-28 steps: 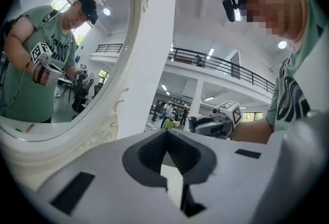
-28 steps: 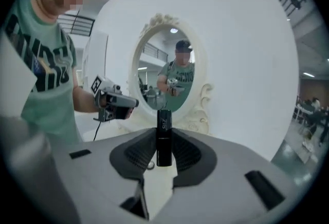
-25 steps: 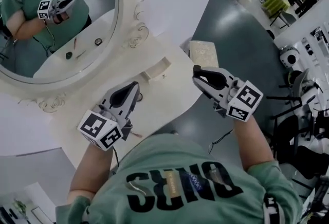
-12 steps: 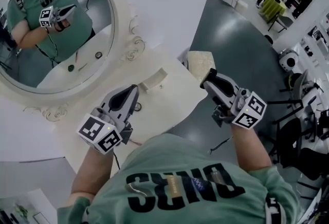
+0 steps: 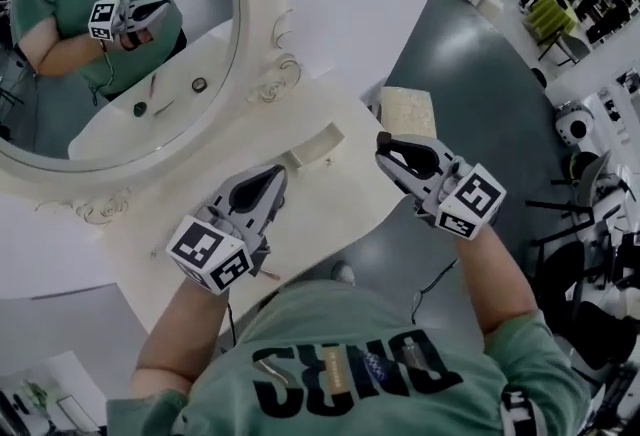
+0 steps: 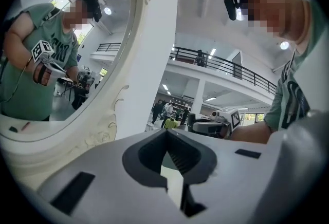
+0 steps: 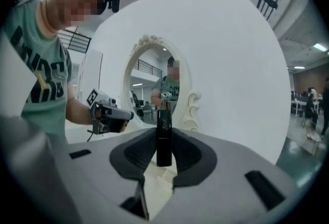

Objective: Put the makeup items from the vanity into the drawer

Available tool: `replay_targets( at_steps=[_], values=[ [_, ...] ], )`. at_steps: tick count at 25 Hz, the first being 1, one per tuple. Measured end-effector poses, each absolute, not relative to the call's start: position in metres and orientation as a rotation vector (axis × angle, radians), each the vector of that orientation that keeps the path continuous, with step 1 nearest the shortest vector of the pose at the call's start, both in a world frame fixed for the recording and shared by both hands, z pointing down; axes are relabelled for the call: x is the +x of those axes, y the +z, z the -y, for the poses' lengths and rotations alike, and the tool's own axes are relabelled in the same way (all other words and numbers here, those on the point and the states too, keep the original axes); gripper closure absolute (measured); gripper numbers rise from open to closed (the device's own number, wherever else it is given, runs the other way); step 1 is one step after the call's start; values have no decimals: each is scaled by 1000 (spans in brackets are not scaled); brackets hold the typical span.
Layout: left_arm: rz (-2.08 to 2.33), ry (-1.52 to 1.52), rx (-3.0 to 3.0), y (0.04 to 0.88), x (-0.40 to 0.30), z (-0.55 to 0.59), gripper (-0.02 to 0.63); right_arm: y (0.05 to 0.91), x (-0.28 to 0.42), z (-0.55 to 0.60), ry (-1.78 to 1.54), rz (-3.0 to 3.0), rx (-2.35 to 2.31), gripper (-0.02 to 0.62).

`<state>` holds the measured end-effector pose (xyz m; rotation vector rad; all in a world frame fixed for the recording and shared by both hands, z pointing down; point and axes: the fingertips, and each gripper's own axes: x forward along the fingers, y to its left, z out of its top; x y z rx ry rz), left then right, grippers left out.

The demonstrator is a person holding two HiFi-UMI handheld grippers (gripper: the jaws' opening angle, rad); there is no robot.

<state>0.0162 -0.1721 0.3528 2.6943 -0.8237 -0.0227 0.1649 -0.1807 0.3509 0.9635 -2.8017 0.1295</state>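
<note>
In the right gripper view a black lipstick tube (image 7: 163, 141) stands upright between the jaws of my right gripper (image 7: 163, 131), which is shut on it. The head view shows that gripper (image 5: 384, 149) hanging over the right edge of the cream vanity top (image 5: 330, 209), a little right of a small open drawer (image 5: 318, 144). My left gripper (image 5: 277, 174) hovers over the vanity's middle, below and left of the drawer. Its jaws (image 6: 167, 133) meet at the tips with nothing between them. A thin red pencil (image 5: 268, 274) peeks out at the vanity's near edge.
A big oval mirror (image 5: 60, 114) in a carved frame rises behind the vanity and reflects several small makeup items. A cream padded stool (image 5: 408, 109) stands on the grey floor at the vanity's right end. Chairs and equipment fill the far right.
My right gripper swung out and down over the floor, then came back up to the vanity's right edge, still holding the tube. The left gripper has hardly moved.
</note>
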Motion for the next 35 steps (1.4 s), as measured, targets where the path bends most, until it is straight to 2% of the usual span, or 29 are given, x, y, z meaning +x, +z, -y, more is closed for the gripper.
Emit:
replay_targets(
  at_steps=[8, 15, 35],
  values=[
    [810, 13, 2596, 453, 28, 213, 611, 495, 116, 246, -116, 2481, 588, 495],
    [781, 5, 2577, 507, 27, 232, 612, 603, 106, 273, -331, 2207, 343, 495],
    [797, -22, 2571, 530, 15, 235, 612, 630, 93, 284, -470, 2003, 109, 492]
  ],
)
